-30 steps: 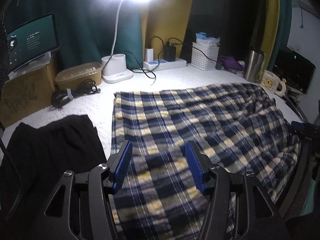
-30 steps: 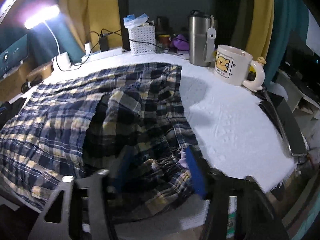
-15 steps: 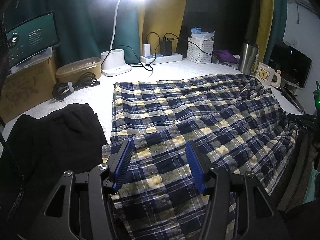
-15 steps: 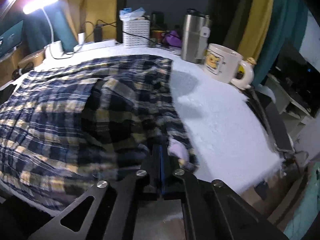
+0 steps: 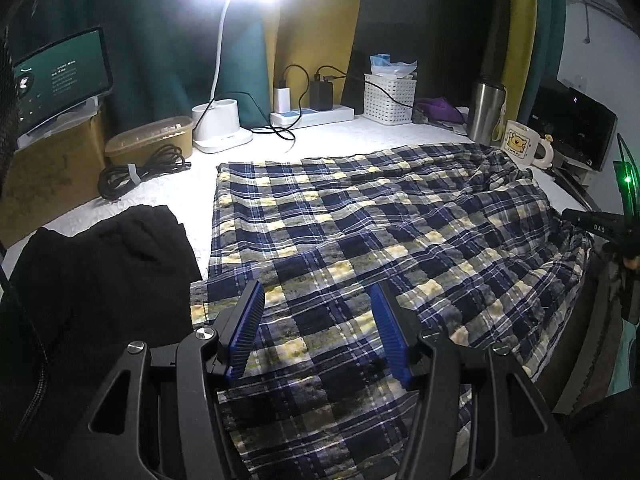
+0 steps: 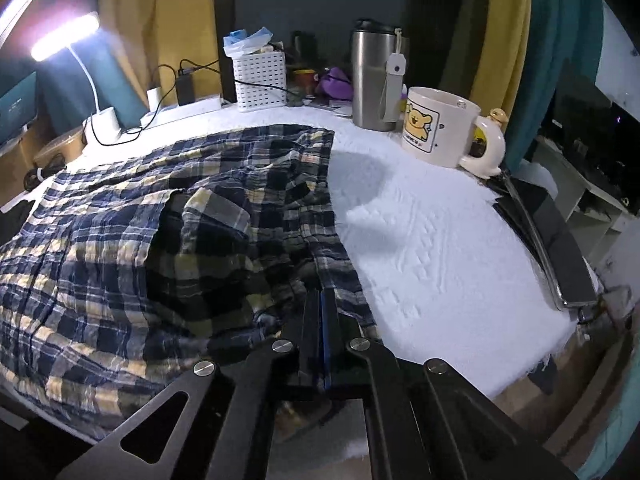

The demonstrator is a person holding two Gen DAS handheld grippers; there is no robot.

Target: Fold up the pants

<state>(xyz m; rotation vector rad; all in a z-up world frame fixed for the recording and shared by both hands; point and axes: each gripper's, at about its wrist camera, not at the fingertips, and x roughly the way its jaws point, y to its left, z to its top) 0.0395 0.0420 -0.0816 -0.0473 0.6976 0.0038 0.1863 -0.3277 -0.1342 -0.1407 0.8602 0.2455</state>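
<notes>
— Left wrist view?
— The left gripper (image 5: 316,330) hangs released over the blue-and-yellow plaid cotton pants (image 5: 360,232), spread across the white tabletop (image 5: 340,132). A black garment (image 5: 100,272) lies at the left edge.
— Right wrist view?
— The right gripper (image 6: 321,312) is clenched on the pants' (image 6: 160,240) near edge. The cream bear-print mug's (image 6: 436,132) writing is too small to read.

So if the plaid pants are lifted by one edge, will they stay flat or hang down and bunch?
Probably they hang limp: the plaid pants are thin, wrinkled cloth, already bunched near the right tongs shut on their edge. They look light, so one grip likely lifts them. They may drag rather than slide on the textured white cover.
</notes>
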